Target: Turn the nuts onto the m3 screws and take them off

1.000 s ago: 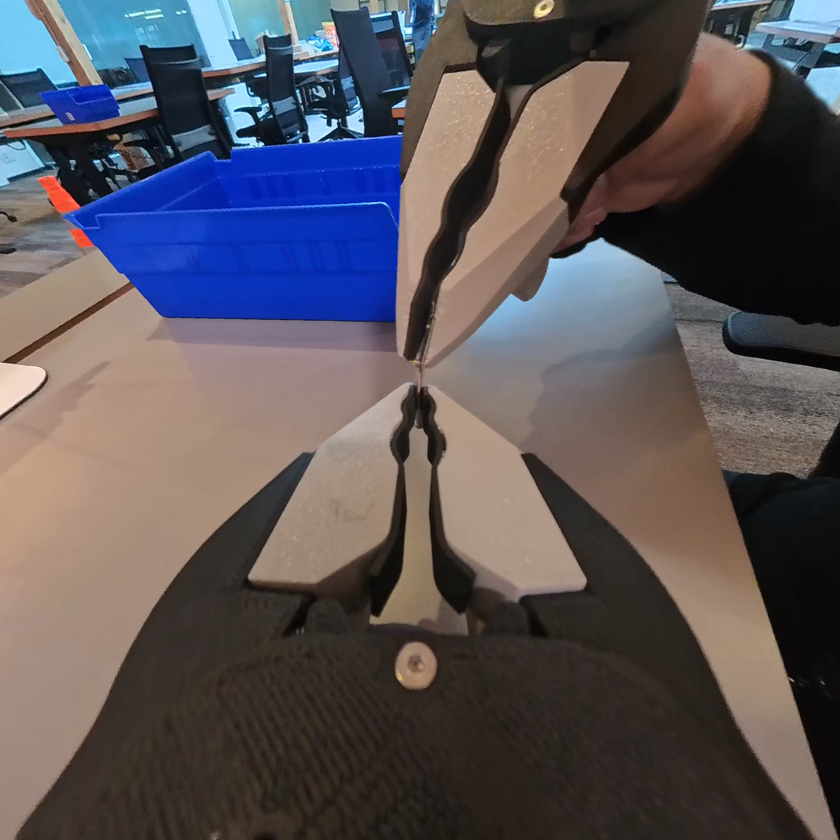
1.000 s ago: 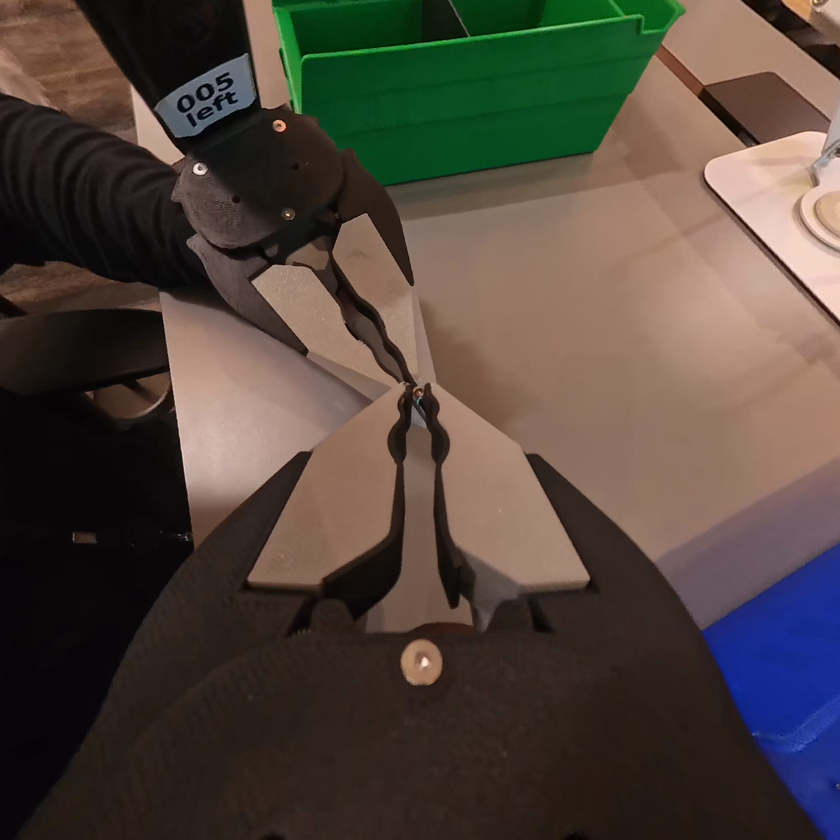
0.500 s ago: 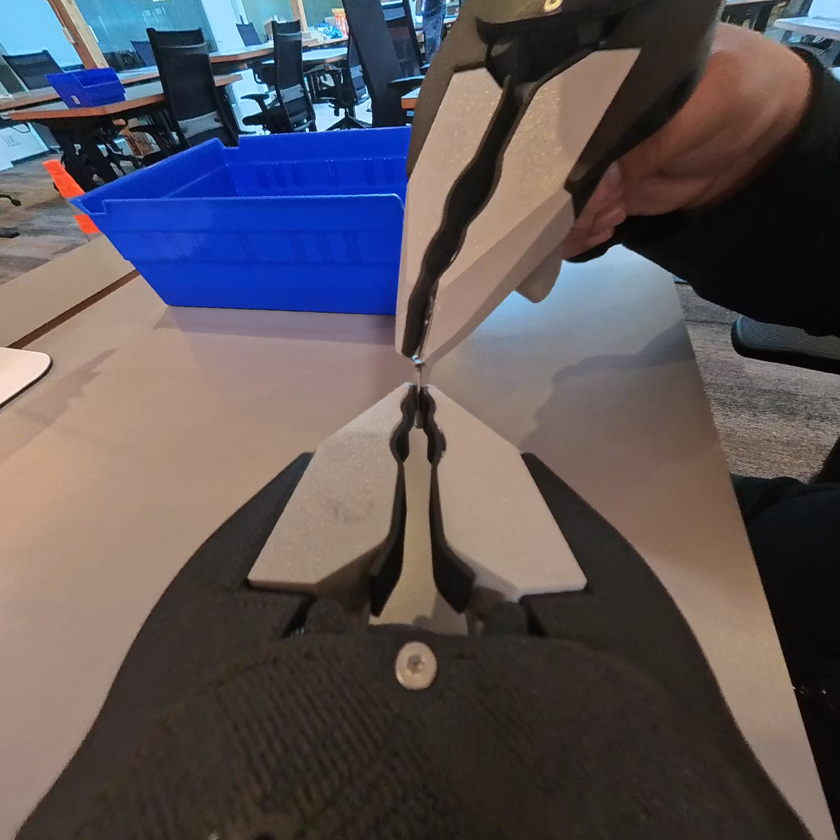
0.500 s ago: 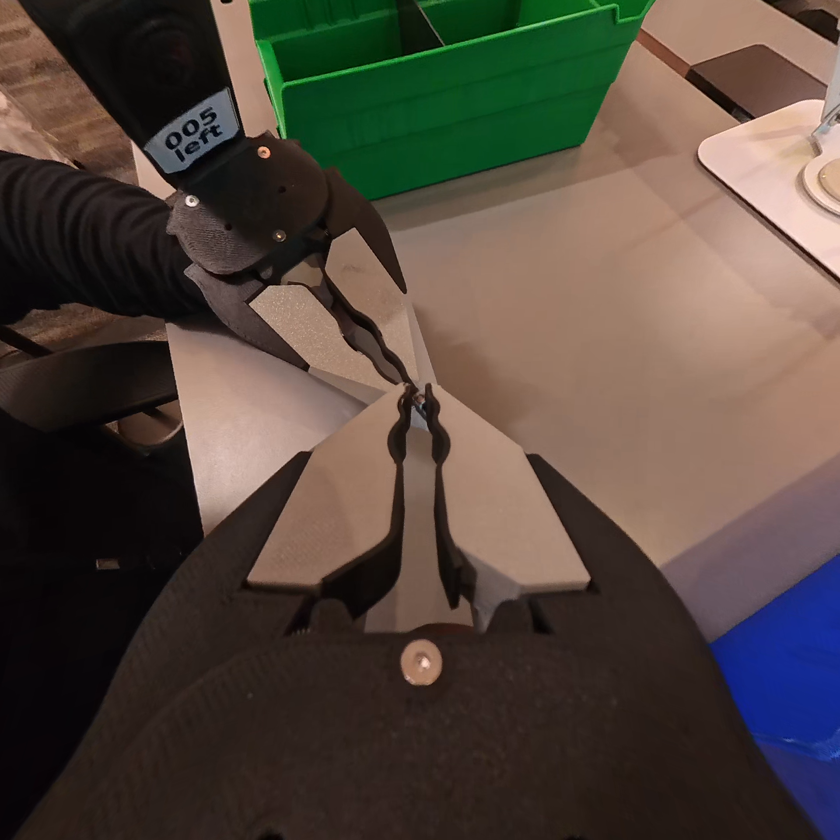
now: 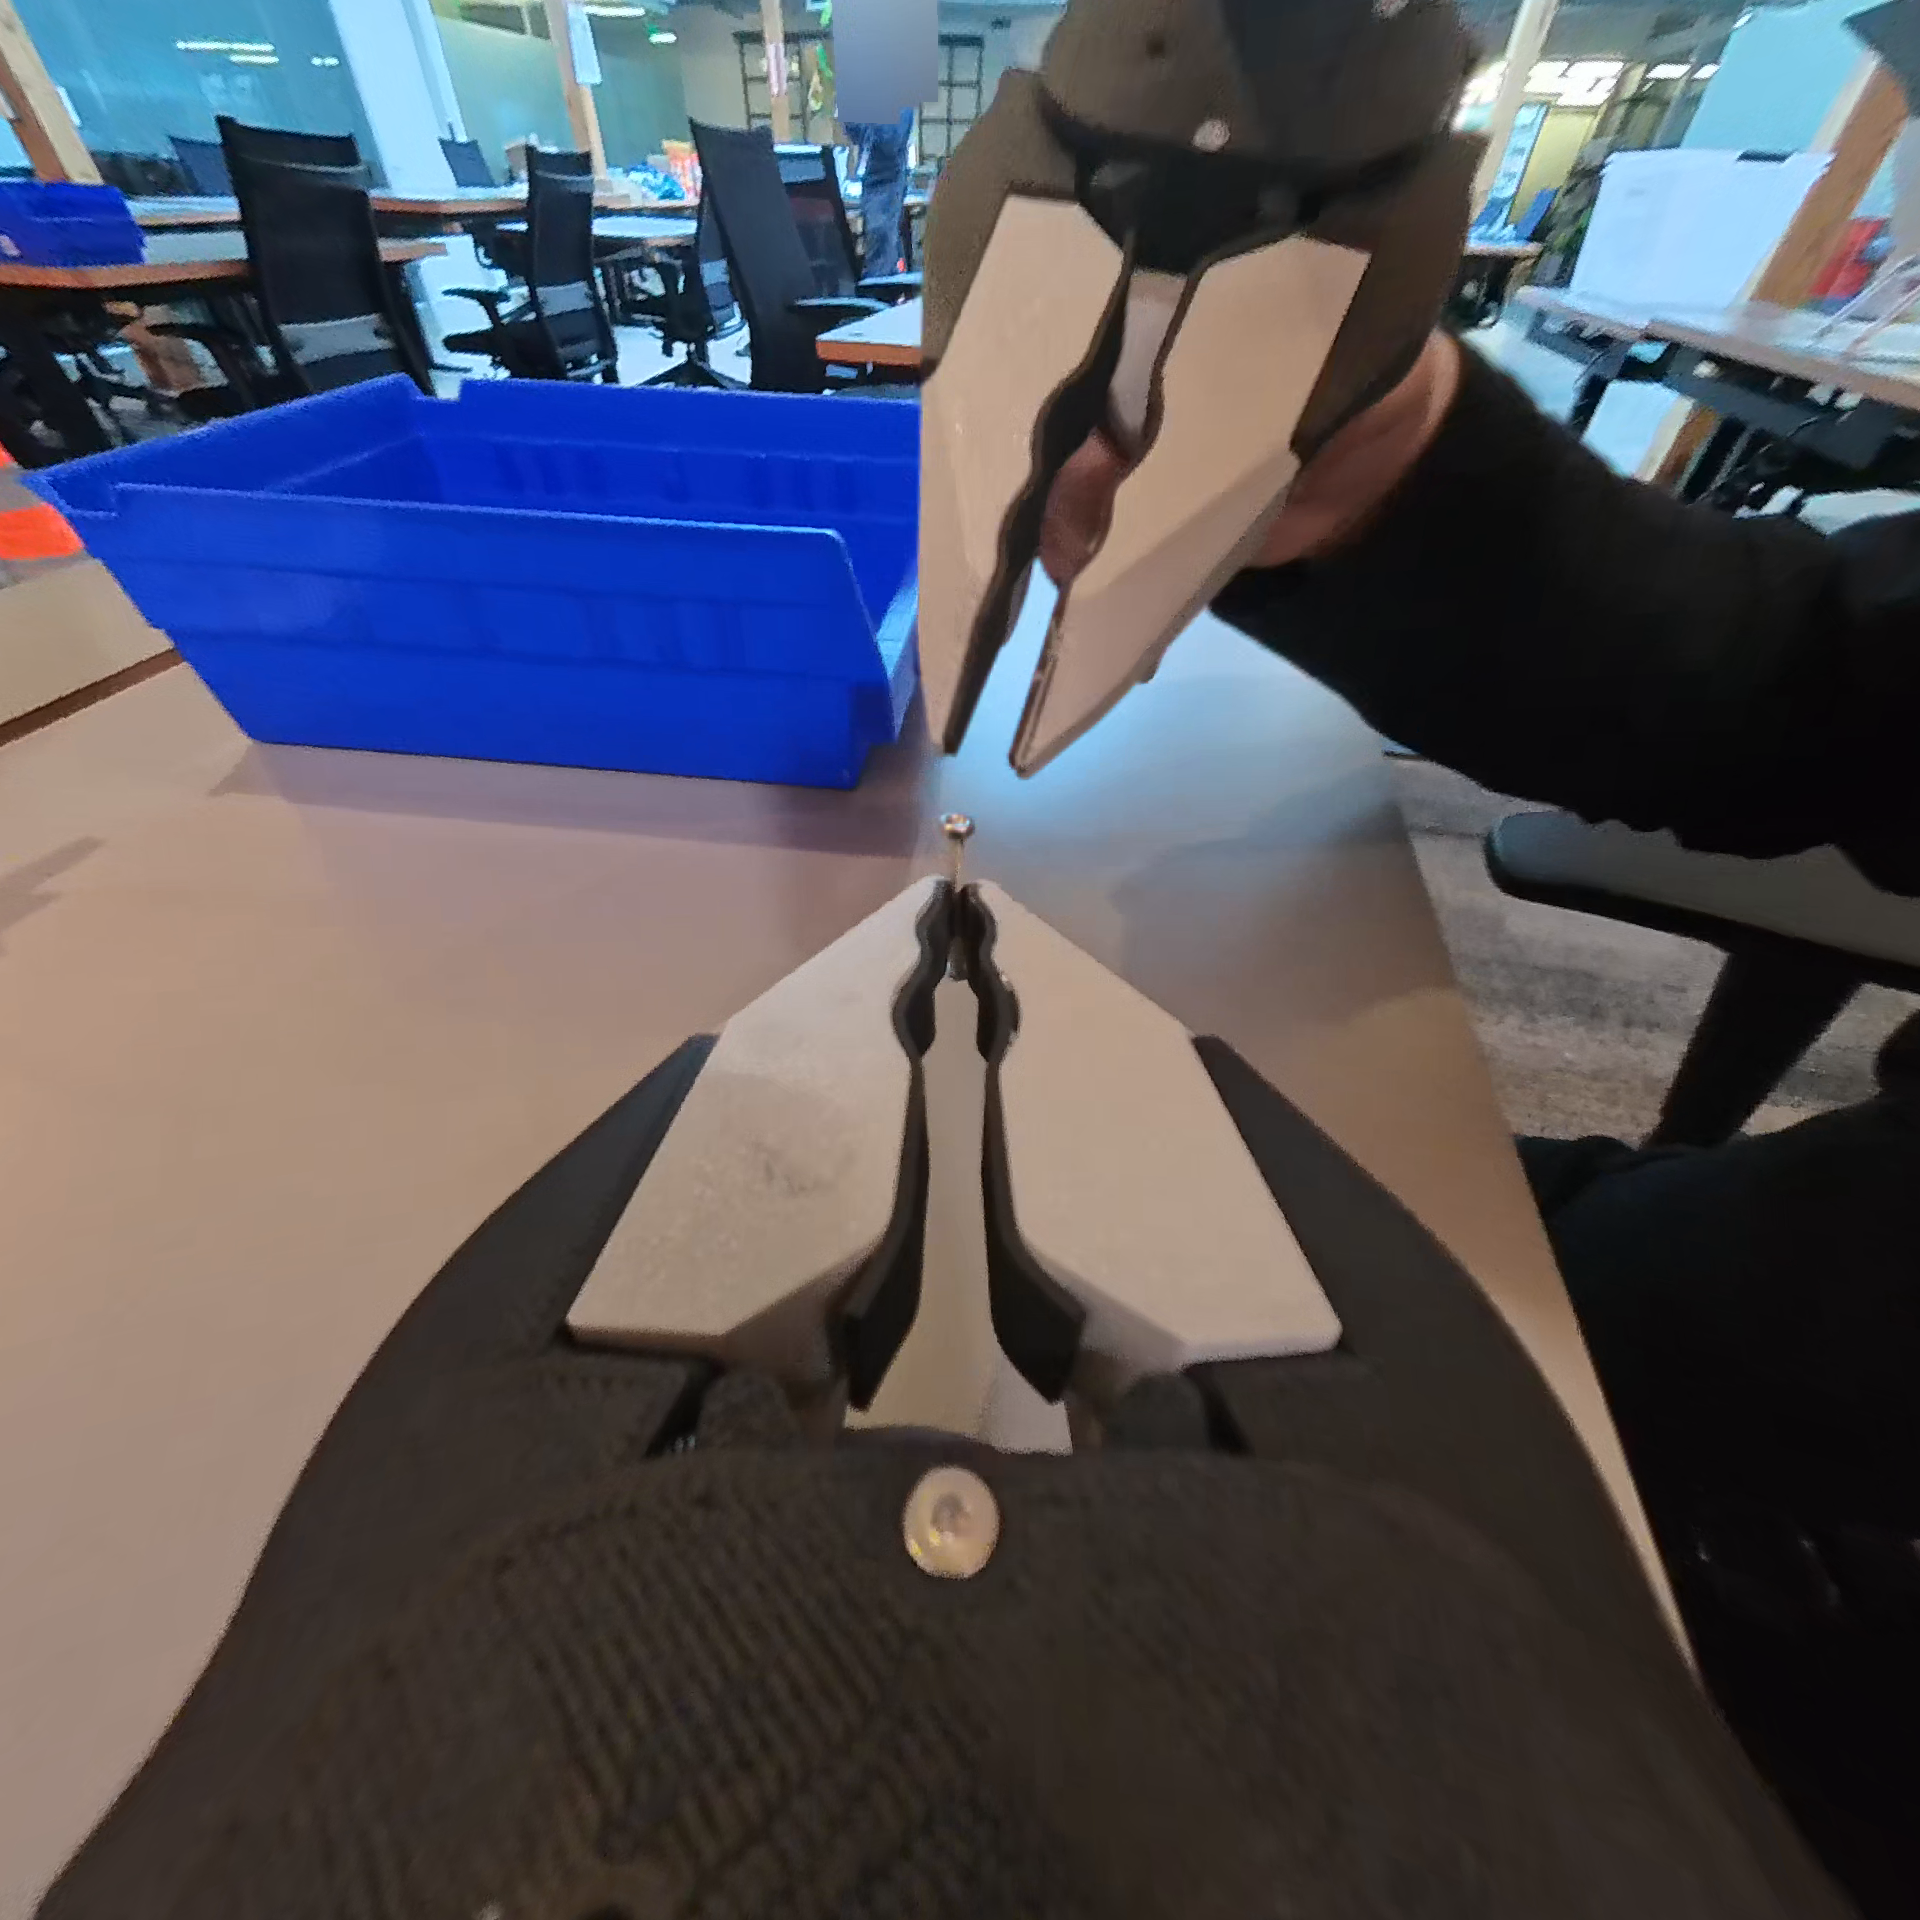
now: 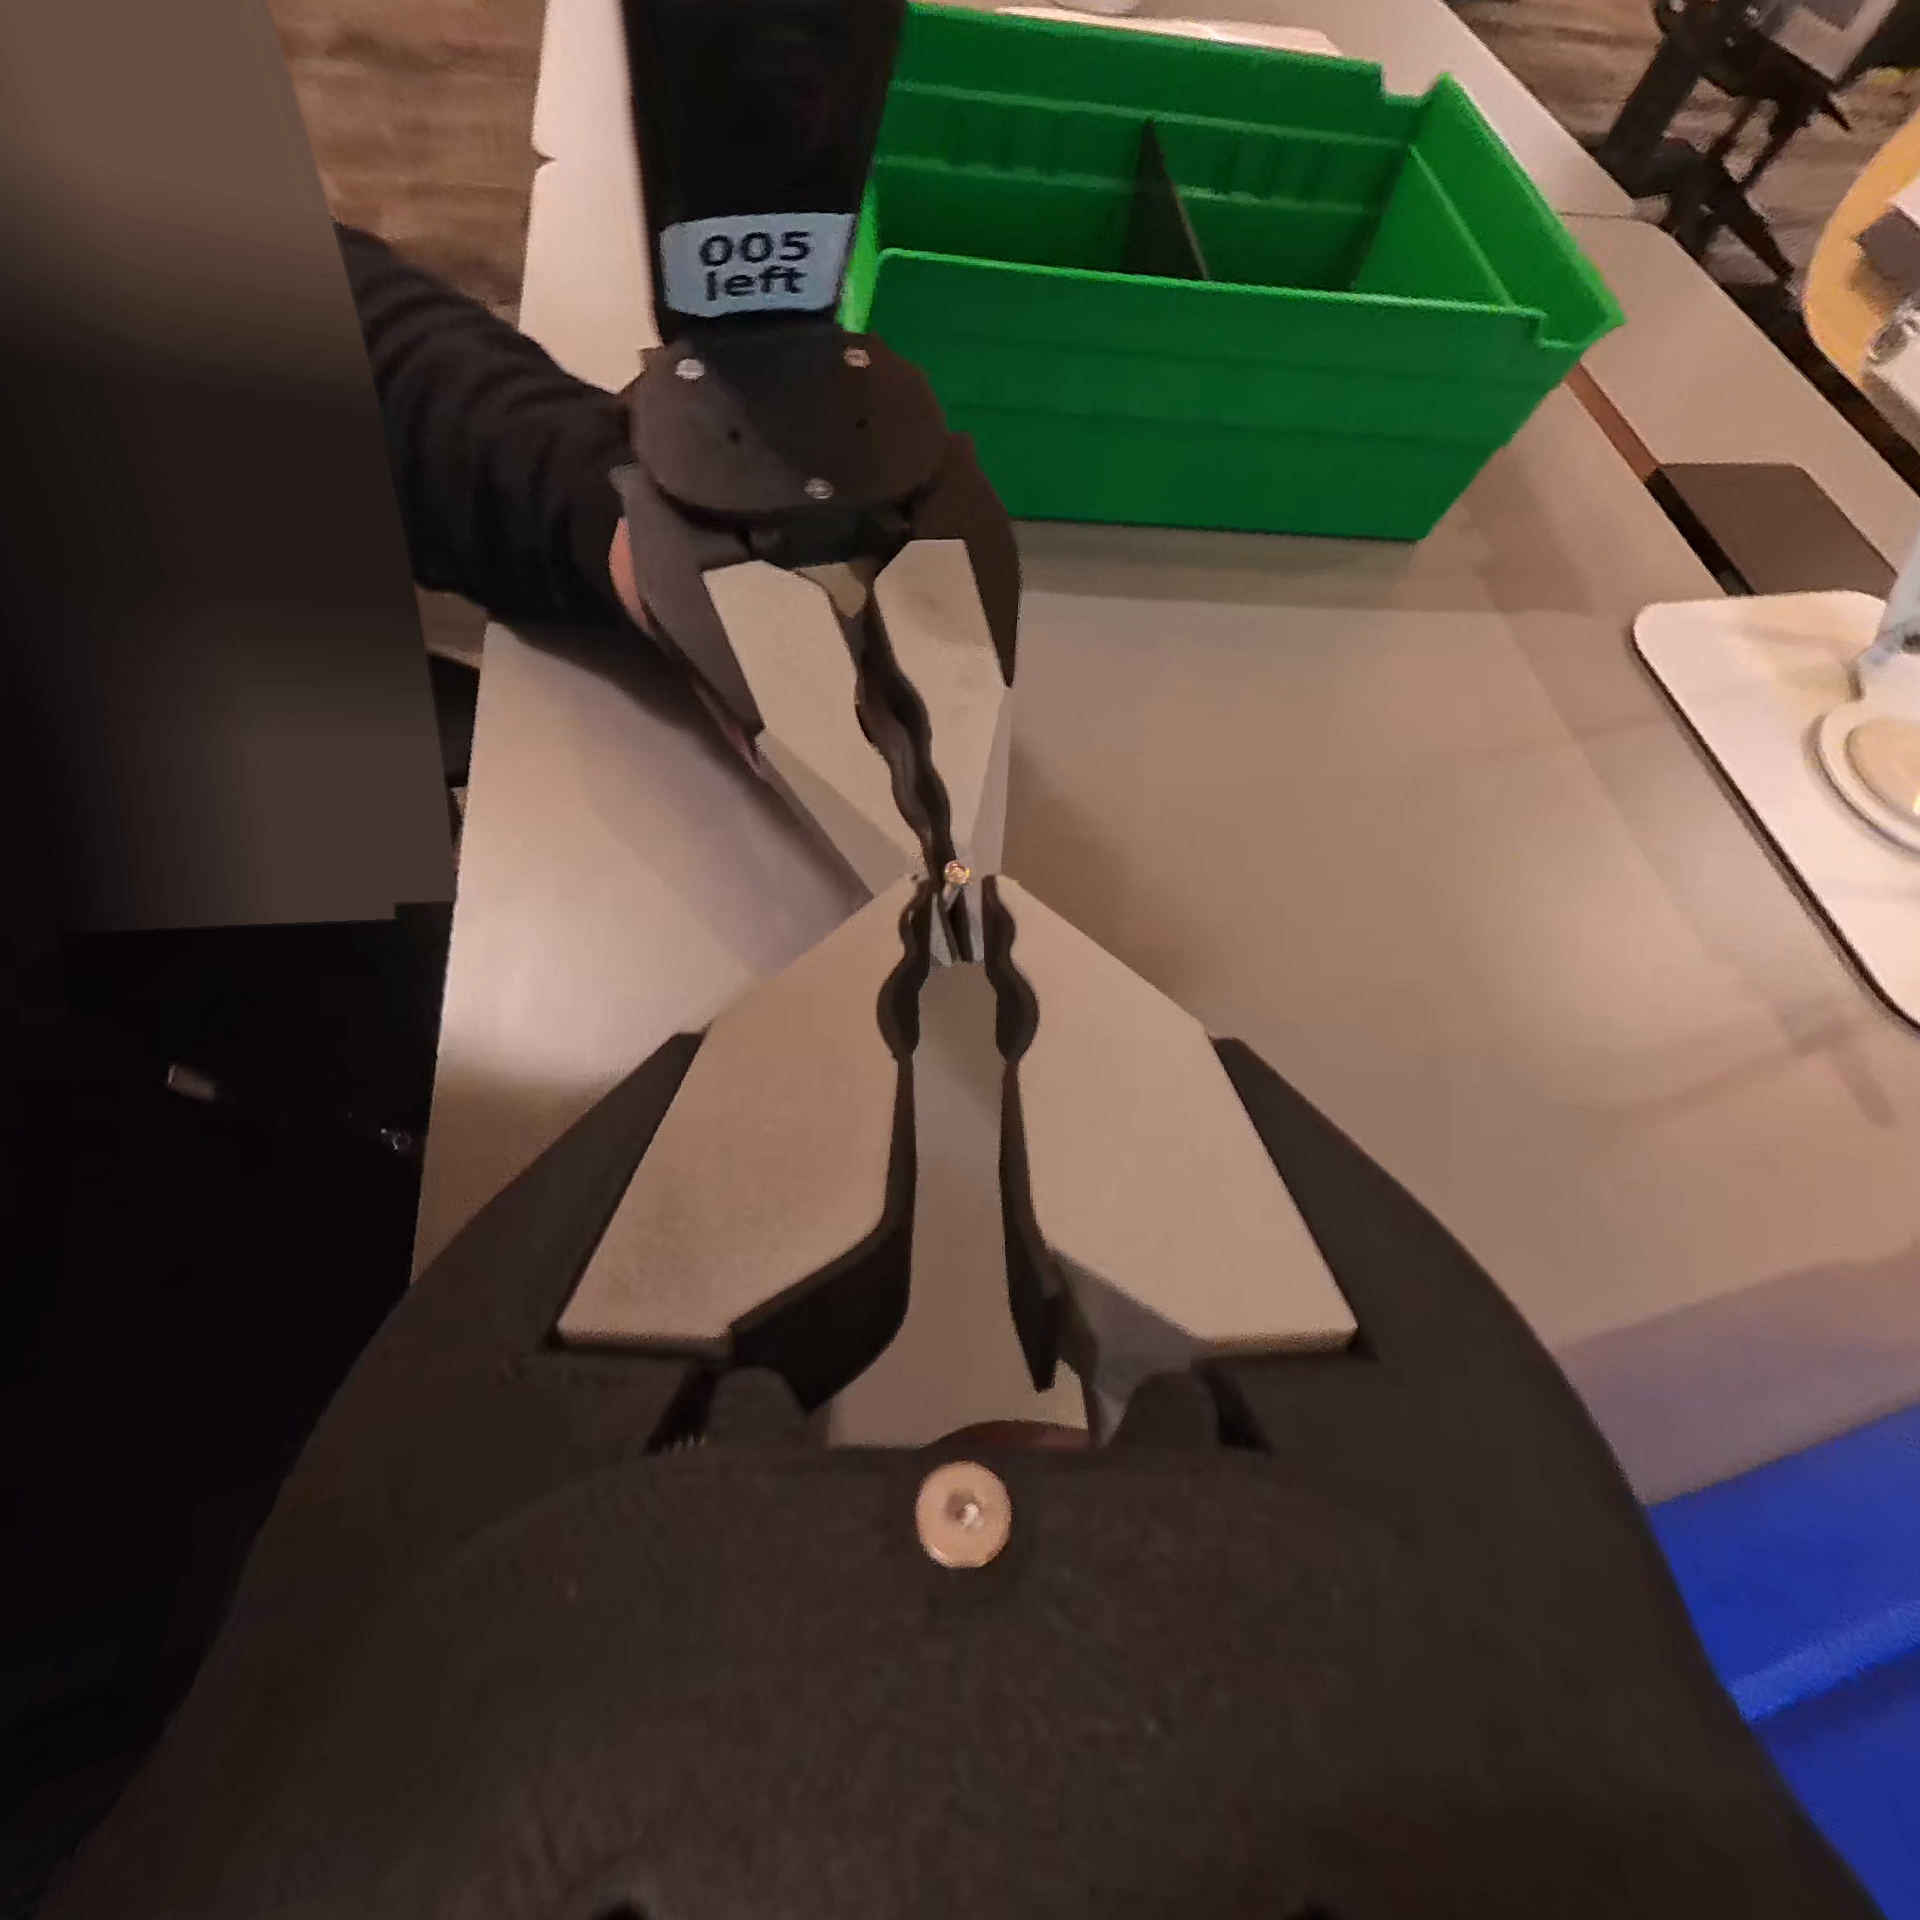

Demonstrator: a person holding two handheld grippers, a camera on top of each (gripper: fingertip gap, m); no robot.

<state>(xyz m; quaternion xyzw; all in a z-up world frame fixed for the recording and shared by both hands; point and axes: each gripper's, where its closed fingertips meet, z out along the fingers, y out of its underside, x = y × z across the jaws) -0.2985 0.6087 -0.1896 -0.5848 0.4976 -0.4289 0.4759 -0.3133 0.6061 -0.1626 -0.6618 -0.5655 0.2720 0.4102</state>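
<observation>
Screw (image 5: 955, 844) pinched in left hand-held gripper (image 5: 954, 896) — right hand-held gripper (image 5: 982, 756) apart — above grey table (image 5: 416, 987).

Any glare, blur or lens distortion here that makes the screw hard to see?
Left wrist view: the screw is sharp against a bright glare patch on the table; wide-angle bending stretches the blue bin, and the room behind is soft. Right wrist view: slightly motion-blurred, dimmer, so the screw shows only as a small glint.

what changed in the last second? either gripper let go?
The right gripper opened its jaws, let go of the nut end and backed off the screw. The left gripper stays shut on the screw. The blue bin and green bin stayed on the table.
</observation>
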